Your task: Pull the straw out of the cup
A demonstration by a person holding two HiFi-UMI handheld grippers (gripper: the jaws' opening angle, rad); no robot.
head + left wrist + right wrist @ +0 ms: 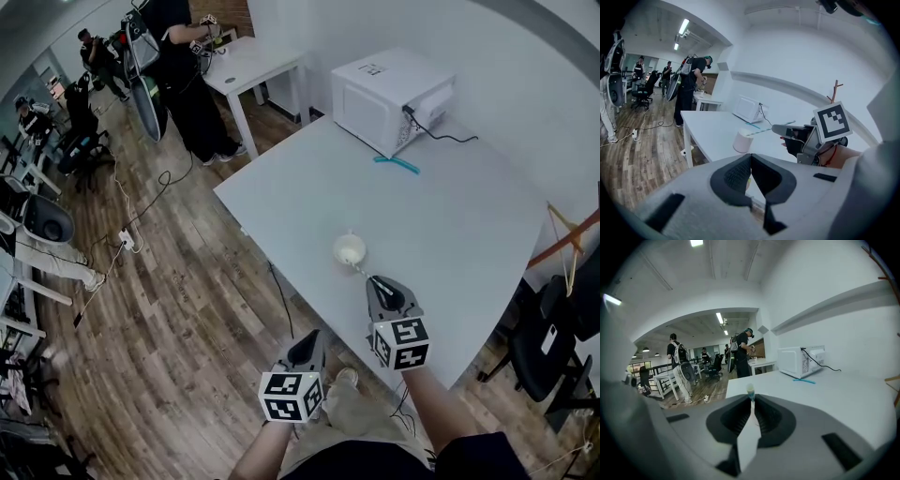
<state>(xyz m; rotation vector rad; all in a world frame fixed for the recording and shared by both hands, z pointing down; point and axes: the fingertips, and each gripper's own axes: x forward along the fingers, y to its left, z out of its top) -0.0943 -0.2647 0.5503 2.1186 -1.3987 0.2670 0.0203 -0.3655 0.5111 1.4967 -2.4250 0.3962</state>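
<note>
**Mia:** Where is the cup (350, 249)?

**Ben:** It stands upright on the white bench (469, 234), near the front edge. It is a small, pale cup.

**Mia:** And the straw (761, 131)?

**Ben:** The straw is thin, with stripes. One end is at the rim of the cup. It slants from there to the right gripper (374, 280). I cannot tell if that end is inside the cup or just out of it.

**Mia:** Is the right gripper holding it?

**Ben:** Yes. Its two jaws are pressed together on the straw. In the right gripper view, the tip of the straw pokes up between them. That gripper is just beside the cup, on the side near the person.

**Mia:** What about the left gripper (750, 157)?

**Ben:** Its jaws are pressed together too, but there is nothing between them. It hangs past the edge of the bench, over the wooden floor (178, 328). It is not touching the cup.

**Mia:** What else is on the bench?

**Ben:** A white microwave (389, 98) sits at the far end. A blue-green stick (397, 164) lies flat just in front of it, well apart from the cup.
</note>
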